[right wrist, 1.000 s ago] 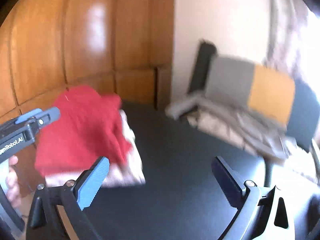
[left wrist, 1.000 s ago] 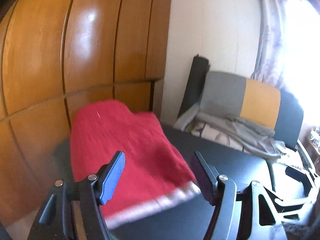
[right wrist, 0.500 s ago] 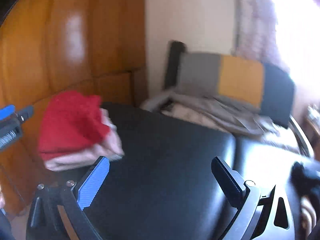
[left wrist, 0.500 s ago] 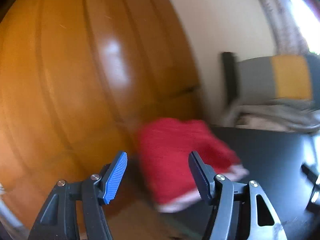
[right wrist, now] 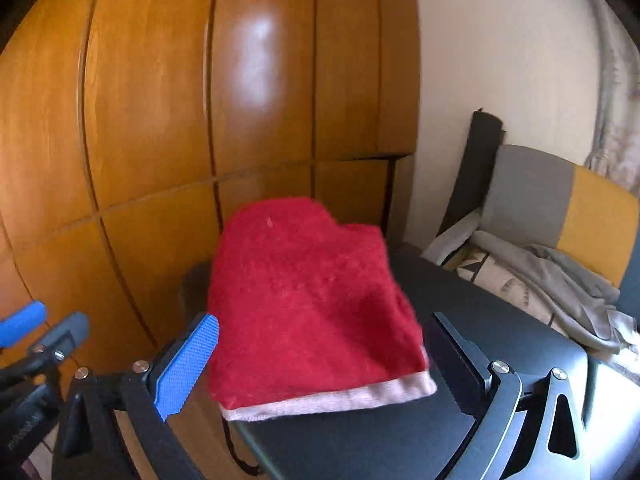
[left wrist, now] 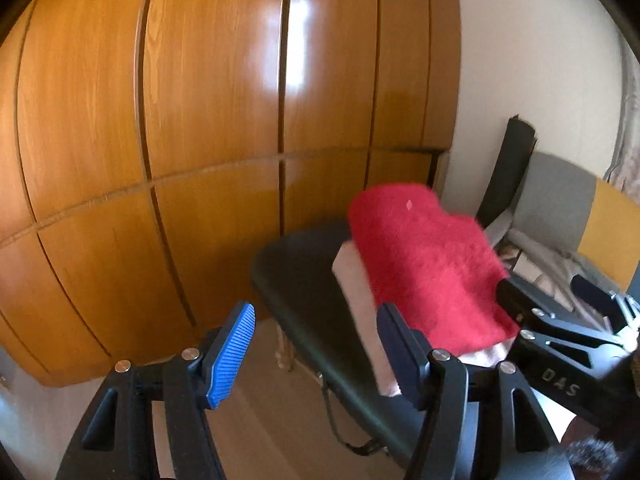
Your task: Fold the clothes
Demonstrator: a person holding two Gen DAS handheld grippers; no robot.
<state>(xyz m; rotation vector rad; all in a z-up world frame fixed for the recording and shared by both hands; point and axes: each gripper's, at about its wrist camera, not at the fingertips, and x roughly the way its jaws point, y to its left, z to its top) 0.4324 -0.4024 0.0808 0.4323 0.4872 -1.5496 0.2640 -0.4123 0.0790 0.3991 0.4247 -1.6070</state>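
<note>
Left wrist view first: left hand-held gripper [left wrist: 316,354] stands wide with nothing between its pads, and it has swung off the folded pile, which a second ago filled the gap between the fingers and now lies up and to the right of them. Its blue pad hangs over bare floor beside the wooden wardrobe [left wrist: 200,120]. The red garment [left wrist: 424,264] lies folded on the near corner of the black table [left wrist: 304,280], with a pale pink folded layer [left wrist: 360,308] showing under its left edge. Part of the right hand-held gripper [left wrist: 560,300] crosses the lower right.

Right wrist view: right hand-held gripper [right wrist: 320,364] is also wide and empty, and has turned back toward the pile, so the red garment [right wrist: 308,300] now sits centred just beyond its fingers instead of off to the left. The cloth looks soft and fuzzy, folded compactly, its pink hem [right wrist: 332,400] lined along the table [right wrist: 480,300] edge. To my eye this garment is finished; unfolded grey clothes [right wrist: 560,280] wait on the chair [right wrist: 560,200] beyond.
</note>
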